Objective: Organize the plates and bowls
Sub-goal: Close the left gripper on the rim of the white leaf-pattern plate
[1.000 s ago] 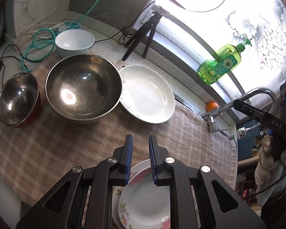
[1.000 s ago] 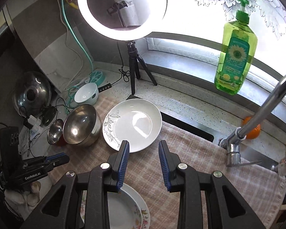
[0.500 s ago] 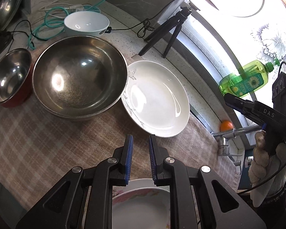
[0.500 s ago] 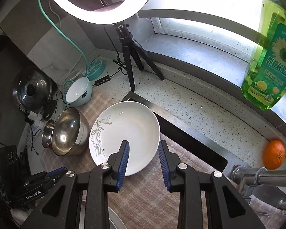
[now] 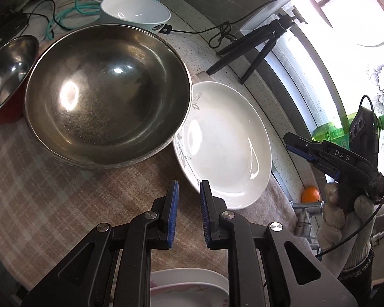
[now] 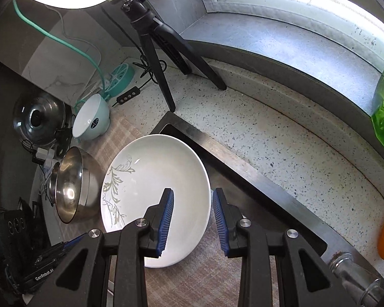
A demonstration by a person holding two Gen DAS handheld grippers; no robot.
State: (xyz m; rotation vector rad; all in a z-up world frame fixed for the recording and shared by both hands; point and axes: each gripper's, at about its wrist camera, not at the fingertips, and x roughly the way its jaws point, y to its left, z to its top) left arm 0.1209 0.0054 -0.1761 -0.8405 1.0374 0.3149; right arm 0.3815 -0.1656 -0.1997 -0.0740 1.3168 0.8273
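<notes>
Leftmost on the cloth-covered bench [image 5: 51, 186], at 9 o'clock in the left wrist view, sits a small steel bowl [image 5: 7, 76]; the large steel bowl [image 5: 107, 97] fills the centre, its rim overlapping the white plate [image 5: 225, 143] at 3 o'clock. A white ceramic bowl [image 5: 135, 12] stands apart at 12 o'clock, off the cloth. At 6 o'clock, under the left gripper [image 5: 188, 192], lies a floral plate [image 5: 187, 291]. The left gripper's jaws are slightly parted and empty, aimed between bowl and plate. The right gripper [image 6: 192, 199] has its jaws spread wide, empty, straddling the near right edge of the white plate [image 6: 153, 192], probably to take its rim. Like wares lie scattered, so nesting bowls and stacking plates appears not yet done.
</notes>
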